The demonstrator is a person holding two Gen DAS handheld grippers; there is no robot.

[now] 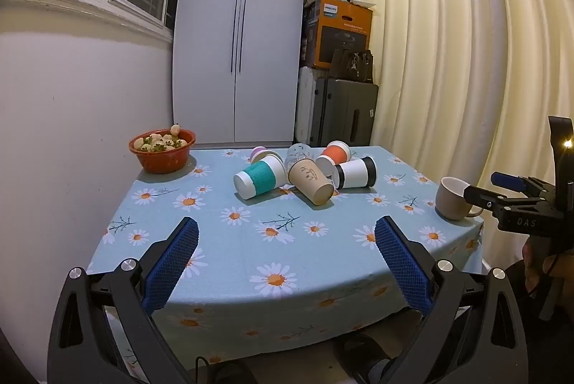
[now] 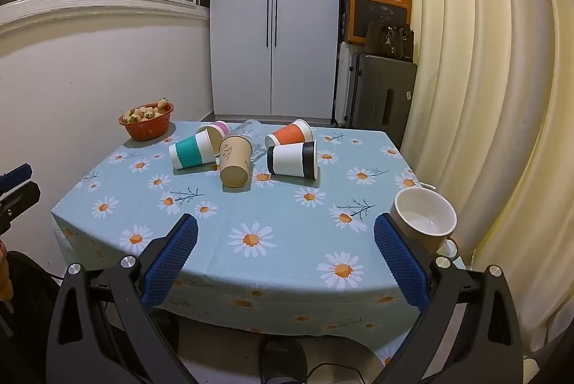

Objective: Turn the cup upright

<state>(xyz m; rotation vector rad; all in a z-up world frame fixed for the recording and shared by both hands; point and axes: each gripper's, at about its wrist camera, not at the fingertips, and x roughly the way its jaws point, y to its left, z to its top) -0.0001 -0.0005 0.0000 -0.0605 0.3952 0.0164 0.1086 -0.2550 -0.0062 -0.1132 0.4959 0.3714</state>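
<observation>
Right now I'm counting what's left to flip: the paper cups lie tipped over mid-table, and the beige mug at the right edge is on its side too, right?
Not quite. The paper cups do lie tipped, but the beige mug stands upright, mouth up, as the right wrist view shows.

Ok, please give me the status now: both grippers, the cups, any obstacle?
Left gripper open, right gripper open, both empty. Paper cups lying tipped mid-table; beige mug already upright. Path unobstructed.

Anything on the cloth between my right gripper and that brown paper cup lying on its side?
No. In the right wrist view, only bare daisy tablecloth lies between the right gripper and the brown paper cup. The upright mug sits off to the right.
</observation>
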